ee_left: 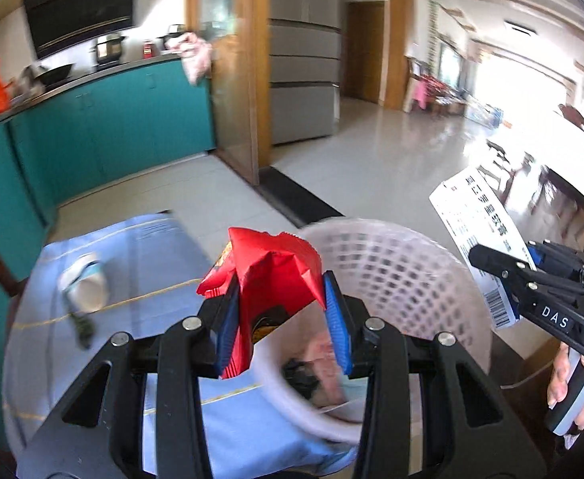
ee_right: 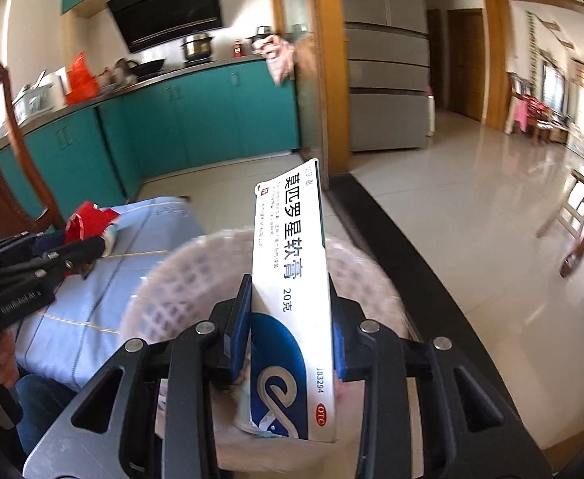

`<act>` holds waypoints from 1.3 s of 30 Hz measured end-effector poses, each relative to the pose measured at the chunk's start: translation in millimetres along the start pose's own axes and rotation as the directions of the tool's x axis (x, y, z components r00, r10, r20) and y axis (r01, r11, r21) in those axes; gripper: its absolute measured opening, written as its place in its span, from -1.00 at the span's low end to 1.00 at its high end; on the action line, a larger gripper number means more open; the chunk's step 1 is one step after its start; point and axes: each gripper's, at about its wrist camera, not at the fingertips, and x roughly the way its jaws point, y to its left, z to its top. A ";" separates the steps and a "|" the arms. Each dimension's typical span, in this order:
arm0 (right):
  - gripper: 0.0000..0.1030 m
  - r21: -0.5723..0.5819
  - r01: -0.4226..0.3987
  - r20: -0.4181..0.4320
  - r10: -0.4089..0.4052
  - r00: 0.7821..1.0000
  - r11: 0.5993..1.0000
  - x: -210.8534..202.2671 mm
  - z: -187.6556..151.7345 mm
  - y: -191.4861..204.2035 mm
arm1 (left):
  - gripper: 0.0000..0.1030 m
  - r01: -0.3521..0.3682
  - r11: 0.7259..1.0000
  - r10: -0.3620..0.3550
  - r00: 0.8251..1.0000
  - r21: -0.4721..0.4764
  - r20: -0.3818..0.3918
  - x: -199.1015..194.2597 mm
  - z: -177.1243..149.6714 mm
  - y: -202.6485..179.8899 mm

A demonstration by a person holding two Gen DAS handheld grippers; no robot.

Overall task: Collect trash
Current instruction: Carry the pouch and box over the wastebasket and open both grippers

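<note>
Trash held over the white basket [ee_left: 392, 263].
Left gripper [ee_left: 282, 311] fingers clamp a red wrapper [ee_left: 276, 271]; right gripper [ee_right: 292, 335] fingers clamp a white medicine box [ee_right: 292, 255].

The white mesh basket [ee_left: 392, 279] stands open-topped, its mouth unobstructed from above. Inside it, trash already covers the bottom. Left of the basket, the blue cloth [ee_left: 164, 259] lies mostly bare, except a small white object [ee_left: 84, 287].
</note>
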 end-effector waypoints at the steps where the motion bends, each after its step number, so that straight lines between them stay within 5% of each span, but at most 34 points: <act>1: -0.36 0.009 0.006 0.002 -0.006 1.000 1.000 -1.0 -1.2 -5.4 | -0.22 0.011 1.000 -0.011 1.000 0.018 -0.007 5.9 1.6 -11.5; 11: -0.36 0.055 0.011 -0.012 -0.010 1.000 0.998 3.4 -13.9 -26.7 | -0.15 0.065 0.994 -0.057 0.995 0.092 -0.082 49.7 1.0 -66.5; 21: -0.35 0.046 -0.009 -0.026 0.010 1.000 0.999 12.4 -13.0 -21.7 | 0.49 0.061 0.997 -0.056 0.993 0.045 -0.104 56.4 -3.9 -55.1; 27: -0.35 0.039 -0.018 -0.028 0.019 0.999 0.999 19.3 -5.9 -14.7 | 0.69 0.041 0.999 -0.039 0.995 0.023 -0.088 50.7 -3.7 -40.0; 33: -0.26 0.009 -0.036 -0.078 0.037 0.996 0.999 32.9 -6.5 -1.6 | 0.72 -0.057 0.998 0.054 0.995 -0.027 -0.082 42.7 -7.4 1.9; 37: 0.21 -0.029 -0.036 -0.101 0.032 0.994 0.999 42.8 -7.8 13.4 | 0.72 -0.180 0.978 0.169 0.980 -0.103 -0.109 41.7 -17.2 59.9; 39: 0.26 -0.031 -0.044 -0.098 0.041 0.994 0.999 45.9 -5.6 19.0 | 0.72 -0.242 0.960 0.223 0.965 -0.142 -0.137 43.2 -23.1 92.1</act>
